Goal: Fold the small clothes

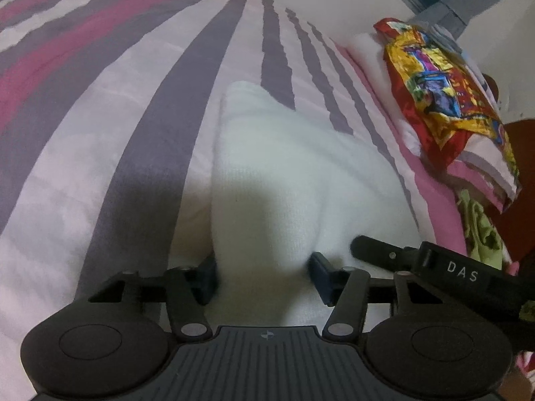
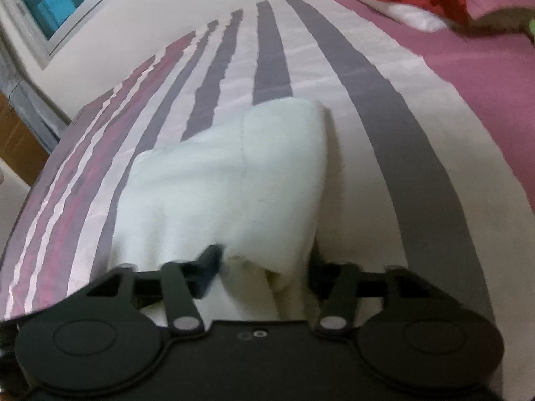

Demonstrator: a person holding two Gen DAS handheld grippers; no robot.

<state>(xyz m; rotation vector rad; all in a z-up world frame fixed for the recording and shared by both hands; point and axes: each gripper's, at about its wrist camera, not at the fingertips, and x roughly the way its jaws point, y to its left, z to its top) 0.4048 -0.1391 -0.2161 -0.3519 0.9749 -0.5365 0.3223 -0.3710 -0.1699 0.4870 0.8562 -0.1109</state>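
Note:
A white fleecy cloth [image 1: 284, 167] lies on the striped bedspread [image 1: 117, 133], bunched into a hump at its near end. My left gripper [image 1: 264, 277] straddles that hump at the cloth's left corner, its blue pads pressed against both sides. In the right wrist view the same cloth [image 2: 234, 183] rises in a fold between the fingers of my right gripper [image 2: 264, 270]. The left pad there is blurred against the fabric and the right pad is hidden behind it. One finger [image 1: 374, 247] of the right gripper shows on the cloth in the left wrist view.
A pile of folded clothes topped by a red and yellow printed piece [image 1: 444, 100] sits at the bed's right side, with pink fabric [image 1: 434, 200] and a green garment [image 1: 481, 230] beside it. The bedspread [image 2: 384, 100] stretches away toward a wall and a window [image 2: 50, 0].

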